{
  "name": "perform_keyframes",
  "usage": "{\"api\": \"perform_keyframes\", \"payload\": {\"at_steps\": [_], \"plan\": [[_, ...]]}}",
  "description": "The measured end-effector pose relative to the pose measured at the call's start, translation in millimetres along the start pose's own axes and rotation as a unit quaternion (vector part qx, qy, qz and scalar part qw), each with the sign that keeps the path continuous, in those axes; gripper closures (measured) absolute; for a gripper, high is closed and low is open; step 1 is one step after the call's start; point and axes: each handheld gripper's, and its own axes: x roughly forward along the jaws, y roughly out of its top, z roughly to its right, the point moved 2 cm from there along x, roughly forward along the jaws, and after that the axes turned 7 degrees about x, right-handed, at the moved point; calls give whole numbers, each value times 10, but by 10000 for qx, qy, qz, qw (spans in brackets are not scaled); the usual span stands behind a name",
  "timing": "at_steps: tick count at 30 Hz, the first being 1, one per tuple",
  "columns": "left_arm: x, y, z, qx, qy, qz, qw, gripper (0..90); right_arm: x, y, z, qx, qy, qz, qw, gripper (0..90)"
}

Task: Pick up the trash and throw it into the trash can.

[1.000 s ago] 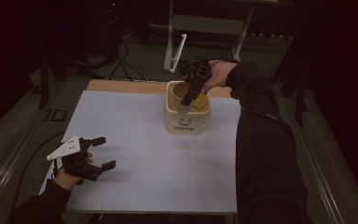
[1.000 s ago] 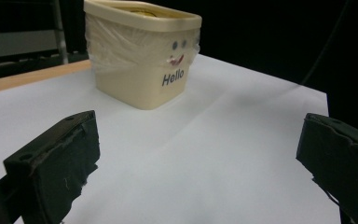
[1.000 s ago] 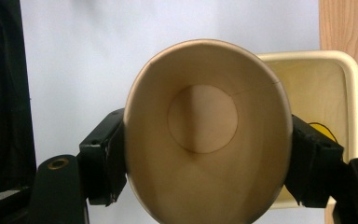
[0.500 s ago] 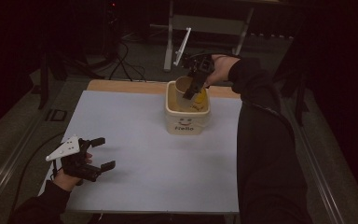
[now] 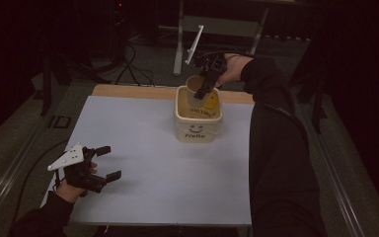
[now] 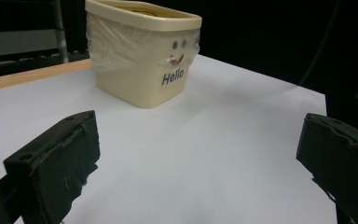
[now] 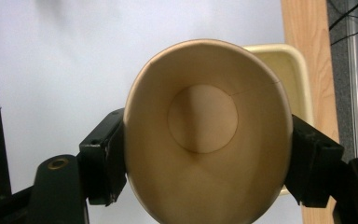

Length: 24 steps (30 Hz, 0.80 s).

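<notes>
A brown paper cup point(image 5: 195, 85) hangs tilted over the far rim of a cream bin point(image 5: 199, 127) marked "Hello". My right gripper point(image 5: 203, 92) is shut on it, and the person's arm reaches in from the right. In the right gripper view the cup's point(image 7: 205, 135) open mouth faces the camera, squeezed between both jaws, with the bin point(image 7: 299, 77) below and behind it. My left gripper point(image 5: 111, 162) rests open near the table's front left corner. In the left gripper view its jaws point(image 6: 200, 140) stand wide apart with nothing between them, facing the bin point(image 6: 142, 77).
A white sheet point(image 5: 138, 148) covers the table, and a wooden strip point(image 5: 128, 91) shows along the far edge. Behind the table are a metal stand point(image 5: 180, 44) and cables point(image 5: 128, 69) on the dark floor. A plastic liner wraps the bin's upper wall.
My right gripper has carried the cup a little toward the bin's far side. The left gripper has kept still.
</notes>
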Motion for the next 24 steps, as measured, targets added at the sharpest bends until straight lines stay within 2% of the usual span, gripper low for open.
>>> {"api": "perform_keyframes", "payload": {"at_steps": [11,14,17,19,22,24], "plan": [[2,-6,4,-23,-19,-2,10000,6,-6,17,142,140,-76,110,9998,258],[-2,-6,4,-22,-29,7,10000,6,20,20,187,278,11,58,9996,258],[-5,-5,8,-26,-36,14,10000,6,39,26,227,337,-11,55,9994,250],[-8,-4,9,-24,-37,24,10000,6,47,31,256,420,-58,86,9991,225],[-16,-4,11,-26,-38,31,10000,6,49,27,321,657,-283,73,9974,187],[-20,-3,11,-27,-31,34,10000,6,45,25,329,736,-282,53,9969,119]]}}
